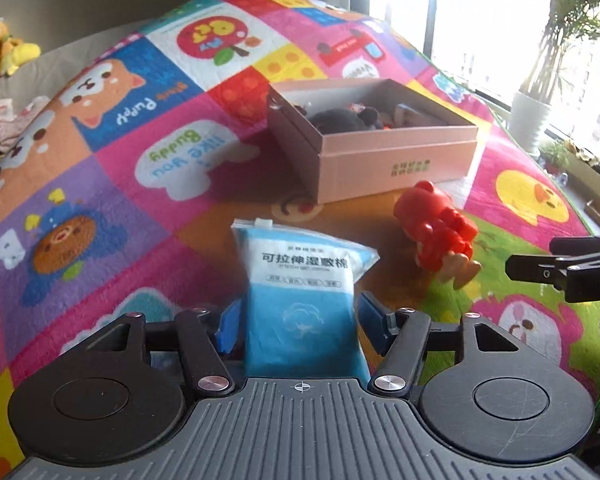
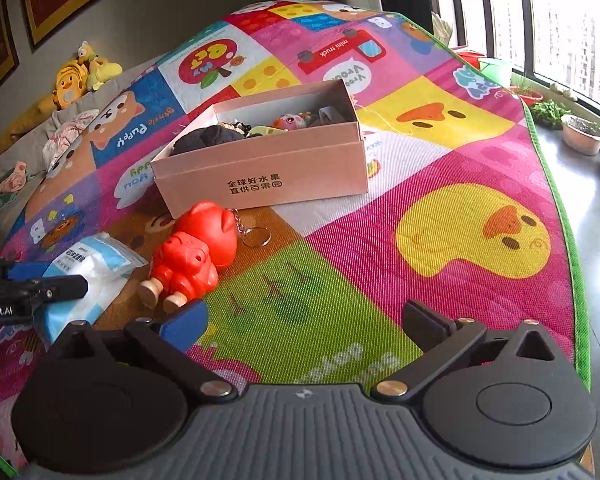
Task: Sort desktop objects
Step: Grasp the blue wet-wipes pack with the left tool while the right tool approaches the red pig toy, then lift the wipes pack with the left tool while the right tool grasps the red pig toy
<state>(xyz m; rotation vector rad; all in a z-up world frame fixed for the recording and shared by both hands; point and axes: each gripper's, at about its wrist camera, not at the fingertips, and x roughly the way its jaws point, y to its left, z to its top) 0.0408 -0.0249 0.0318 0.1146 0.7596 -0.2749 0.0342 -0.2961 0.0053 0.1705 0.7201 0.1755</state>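
A blue and white packet of cotton pads point(image 1: 300, 280) sits between the blue pads of my left gripper point(image 1: 300, 320), which press on its two sides. The right wrist view shows the packet point(image 2: 96, 264) low over the play mat, with the left gripper's fingers point(image 2: 52, 286) across it. A red pig toy point(image 1: 436, 224) point(image 2: 196, 248) with a keyring point(image 2: 256, 236) lies on the mat just right of the packet. Behind it stands an open pink box point(image 1: 396, 160) point(image 2: 260, 168) holding a dark plush and small toys. My right gripper point(image 2: 306, 320) is open wide and holds nothing, its left pad close to the pig's feet.
The colourful play mat point(image 2: 440, 184) ends in a green edge point(image 2: 556, 200) on the right, with grey floor beyond. Potted plants point(image 2: 584, 136) line the window. Yellow plush toys point(image 2: 76, 76) and crumpled cloth point(image 2: 68, 136) lie at the far left.
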